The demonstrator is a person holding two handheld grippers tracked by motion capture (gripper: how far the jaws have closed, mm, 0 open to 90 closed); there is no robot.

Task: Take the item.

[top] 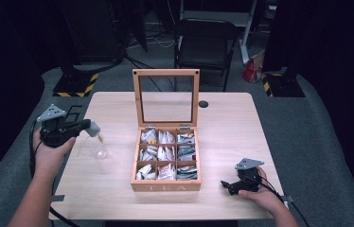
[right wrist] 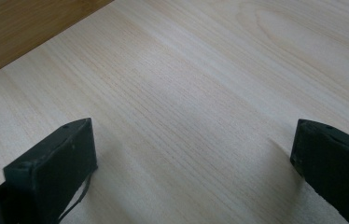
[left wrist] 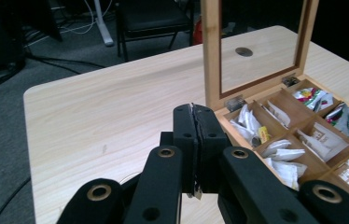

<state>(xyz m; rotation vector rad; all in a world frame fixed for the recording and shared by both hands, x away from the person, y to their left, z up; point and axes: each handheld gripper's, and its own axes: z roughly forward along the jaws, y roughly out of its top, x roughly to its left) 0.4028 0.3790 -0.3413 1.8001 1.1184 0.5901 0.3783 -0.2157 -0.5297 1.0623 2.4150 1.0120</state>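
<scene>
High view: light wooden table [top: 118,189], wooden tea box [top: 166,161] at centre, glass lid [top: 166,98] standing upright, nine compartments holding tea bags [top: 166,152]. Left gripper [top: 90,126] held above the table left of the box, a tea bag packet [top: 93,126] at its tip, a small yellow tag [top: 100,138] hanging below. A clear glass cup [top: 98,150] sits just under it (faint, hard to make out). Right gripper [top: 227,185] rests low near the table's front right, apart from the box.

Left gripper view: jaws pressed together on a thin paper edge [left wrist: 194,140]; open box [left wrist: 303,121] to the right.

Right gripper view: jaws spread wide over bare table [right wrist: 186,93], holding nothing
</scene>
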